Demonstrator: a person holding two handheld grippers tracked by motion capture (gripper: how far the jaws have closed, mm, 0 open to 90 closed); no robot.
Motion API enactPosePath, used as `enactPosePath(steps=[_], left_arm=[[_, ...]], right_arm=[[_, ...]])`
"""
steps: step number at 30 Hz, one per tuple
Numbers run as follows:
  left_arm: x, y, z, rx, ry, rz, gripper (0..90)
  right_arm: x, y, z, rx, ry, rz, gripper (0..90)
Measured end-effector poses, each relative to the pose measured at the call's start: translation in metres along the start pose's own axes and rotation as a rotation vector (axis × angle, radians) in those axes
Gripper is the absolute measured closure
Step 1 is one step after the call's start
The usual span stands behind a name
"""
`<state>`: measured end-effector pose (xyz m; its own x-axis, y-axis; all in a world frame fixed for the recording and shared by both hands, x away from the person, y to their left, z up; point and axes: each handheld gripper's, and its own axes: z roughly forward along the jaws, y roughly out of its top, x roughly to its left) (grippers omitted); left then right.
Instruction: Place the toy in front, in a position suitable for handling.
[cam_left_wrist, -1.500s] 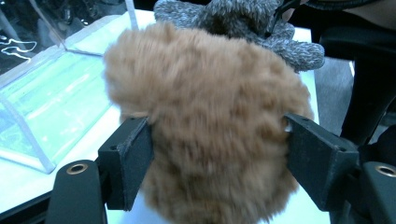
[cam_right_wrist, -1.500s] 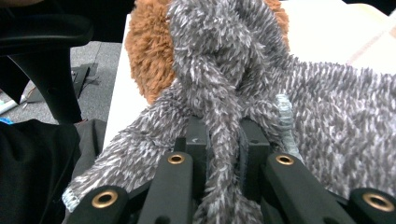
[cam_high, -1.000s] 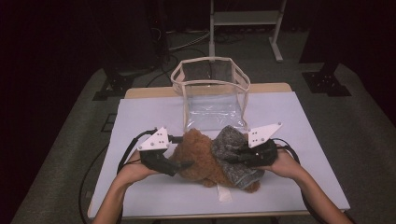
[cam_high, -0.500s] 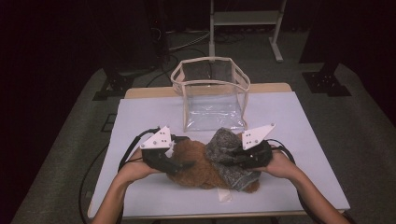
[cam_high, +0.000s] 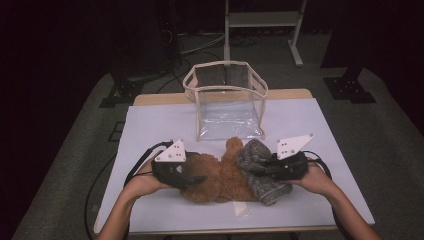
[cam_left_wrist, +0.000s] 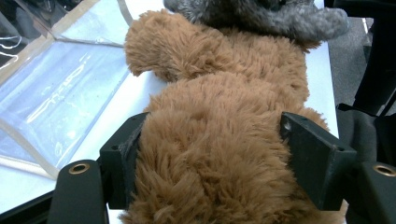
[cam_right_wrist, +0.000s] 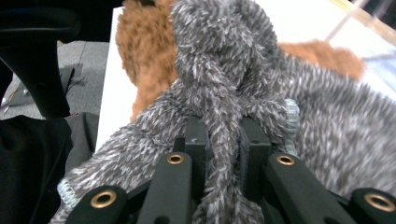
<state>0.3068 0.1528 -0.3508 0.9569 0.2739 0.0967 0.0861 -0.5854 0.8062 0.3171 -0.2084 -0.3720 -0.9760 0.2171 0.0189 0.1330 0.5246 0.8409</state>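
Two grippers work mid-table: the left gripper (cam_high: 192, 178) has just been closing, squeezing the brown plush toy (cam_high: 220, 175); at its three o'clock, the right gripper (cam_high: 260, 167) pinches the grey fuzzy cloth (cam_high: 257, 167) draped over the toy.

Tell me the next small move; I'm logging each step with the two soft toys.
Probably lift both toward the clear bag: the left gripper, just closing, straddles the brown toy, and the right gripper pinches the grey toy.

Each black gripper (cam_high: 197, 178) has brass screws, a white plate and black cable.
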Motion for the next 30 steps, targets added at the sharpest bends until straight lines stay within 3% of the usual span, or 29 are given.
enactPosePath(steps=[5,9,14,18,23,25,30], left_arm=[[0.0,0.008,-0.003,-0.007,-0.002,0.021,26.7],[-0.002,0.016,-0.002,0.008,-0.011,0.053,26.6],[0.0,0.01,0.002,0.018,-0.024,0.03,26.6],[0.0,0.007,0.006,0.053,-0.027,0.029,25.9],[-0.002,0.012,0.007,0.048,-0.025,0.054,25.5],[-0.003,0.014,0.01,0.045,-0.052,0.068,26.3],[-0.007,0.014,0.024,0.142,-0.05,0.111,26.3]], right_arm=[[-0.001,-0.016,-0.011,-0.016,-0.016,0.048,76.7],[0.0,-0.015,-0.009,-0.008,-0.019,0.039,76.6],[0.0,-0.009,-0.003,-0.004,-0.019,0.025,76.6],[0.0,-0.005,0.003,0.003,-0.01,0.018,76.6],[0.001,0.002,0.011,0.023,-0.005,-0.007,76.6],[0.001,0.004,0.013,0.021,-0.001,-0.011,76.6],[0.003,0.009,0.019,0.018,-0.005,-0.03,76.5]])
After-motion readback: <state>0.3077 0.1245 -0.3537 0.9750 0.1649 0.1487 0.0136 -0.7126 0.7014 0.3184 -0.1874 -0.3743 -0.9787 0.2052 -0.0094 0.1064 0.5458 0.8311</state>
